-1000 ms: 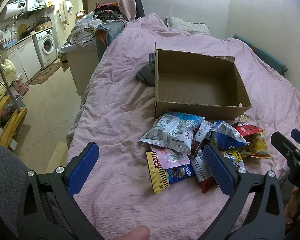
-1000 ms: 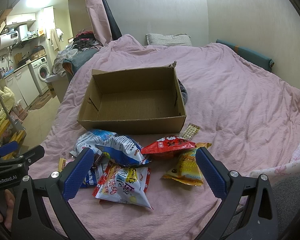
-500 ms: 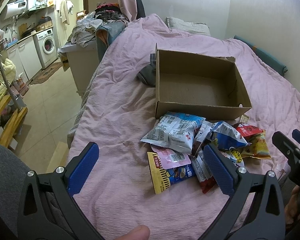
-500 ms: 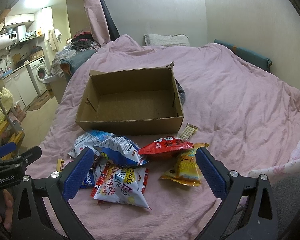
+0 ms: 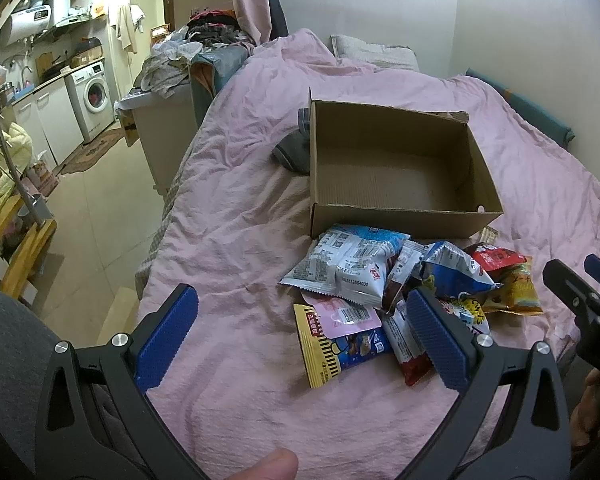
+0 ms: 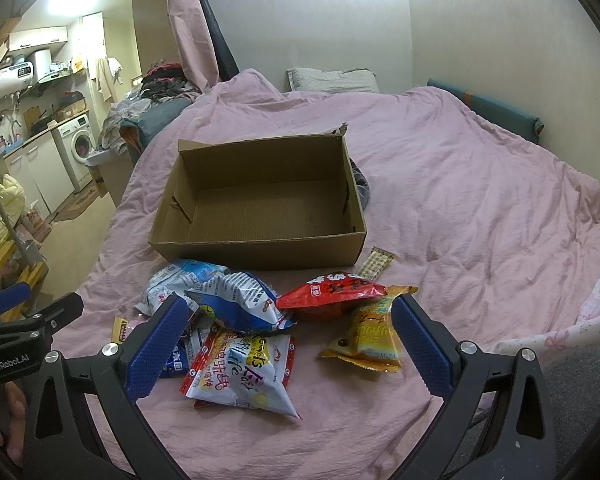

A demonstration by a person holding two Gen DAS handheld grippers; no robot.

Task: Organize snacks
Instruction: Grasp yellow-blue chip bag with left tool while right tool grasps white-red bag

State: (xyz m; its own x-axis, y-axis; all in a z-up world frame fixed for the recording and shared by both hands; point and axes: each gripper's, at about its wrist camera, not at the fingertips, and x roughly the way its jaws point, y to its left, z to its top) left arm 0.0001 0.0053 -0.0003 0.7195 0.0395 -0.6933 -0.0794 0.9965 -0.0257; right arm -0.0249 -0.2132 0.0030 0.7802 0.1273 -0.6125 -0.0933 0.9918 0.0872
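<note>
Snack packets (image 6: 260, 320) lie heaped on the bed (image 6: 460, 200), just in front of the empty cardboard box (image 6: 260, 246), handy for loading. Left gripper (image 5: 300, 332) and right gripper (image 6: 288, 344) both hover above the heap, spread wide, holding nothing.

Open-topped cardboard box (image 6: 260, 246) (snack pile (image 6: 260, 320) heaped just before it)
</note>
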